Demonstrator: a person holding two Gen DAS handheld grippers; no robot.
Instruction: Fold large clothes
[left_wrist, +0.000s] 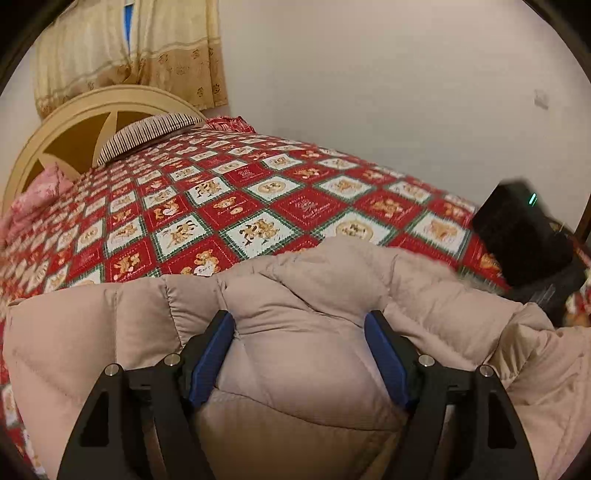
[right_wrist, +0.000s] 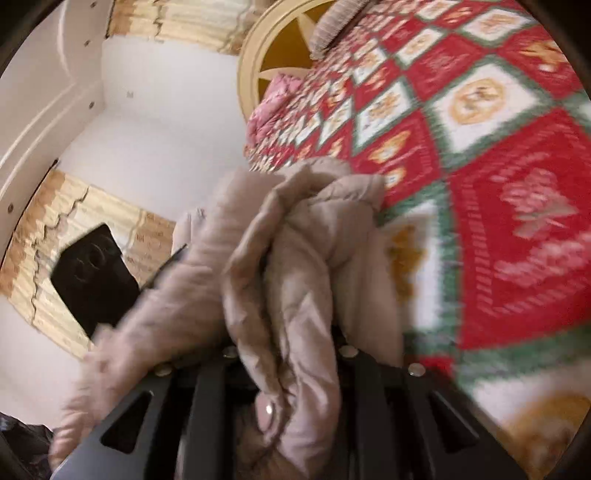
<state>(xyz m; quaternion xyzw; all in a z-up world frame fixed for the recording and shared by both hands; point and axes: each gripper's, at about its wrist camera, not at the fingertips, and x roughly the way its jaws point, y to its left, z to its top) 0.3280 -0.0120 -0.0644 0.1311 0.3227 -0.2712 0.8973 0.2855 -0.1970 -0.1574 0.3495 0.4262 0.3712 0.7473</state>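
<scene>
Left wrist view shows the puffy beige coat (left_wrist: 295, 332) lying on the red bear quilt (left_wrist: 229, 206). The left gripper (left_wrist: 299, 354) is wide open around a puffy fold, not squeezing. The right gripper (right_wrist: 291, 369) pinches bunched coat (right_wrist: 295, 258); its fingertips are hidden. Folding looks half done. Next, lay that bunch flat.

— How's the left gripper (left_wrist: 299, 332)?
— Tilted downward, blue pads (left_wrist: 210, 362) spread wide apart.
— And the right gripper (right_wrist: 291, 343)?
— Narrow, pinching bunched padded fabric; fingertips hidden.
</scene>
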